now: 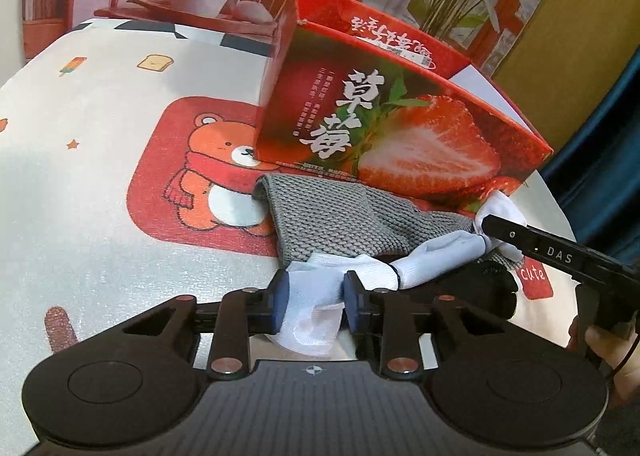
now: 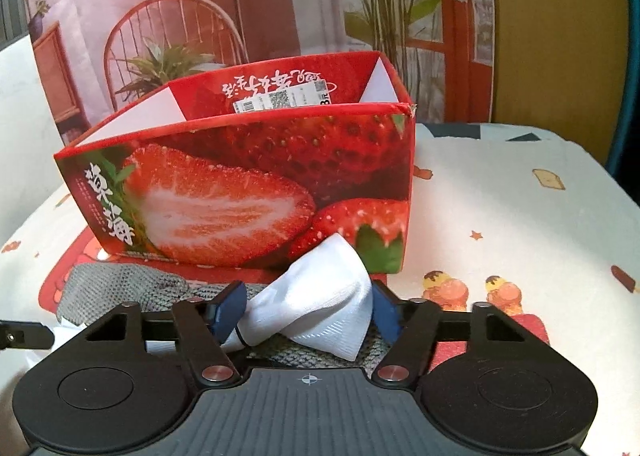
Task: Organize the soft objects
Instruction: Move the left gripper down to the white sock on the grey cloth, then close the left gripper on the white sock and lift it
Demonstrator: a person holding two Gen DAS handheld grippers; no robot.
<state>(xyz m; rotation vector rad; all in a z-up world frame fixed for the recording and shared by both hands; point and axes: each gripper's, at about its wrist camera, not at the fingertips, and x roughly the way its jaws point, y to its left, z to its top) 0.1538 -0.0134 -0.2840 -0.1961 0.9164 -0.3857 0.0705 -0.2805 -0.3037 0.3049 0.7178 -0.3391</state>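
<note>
Left claw (image 1: 312,298) clamped on one end of white sock (image 1: 432,256); right claw (image 2: 306,306) clamped on other end, over grey cloth (image 1: 332,219), before strawberry box (image 2: 248,191) mid-counter (image 1: 80,183).

— What sort of place am I working in?

— It's looking like a home. I'm leaning over a desk wearing a childish cloth (image 1: 100,183) printed with a bear (image 1: 218,175), toast and ice lollies. A strawberry box (image 2: 256,191) is sitting on it, and a backdrop (image 2: 168,15) picturing a chair and potted plants is hanging behind.
</note>
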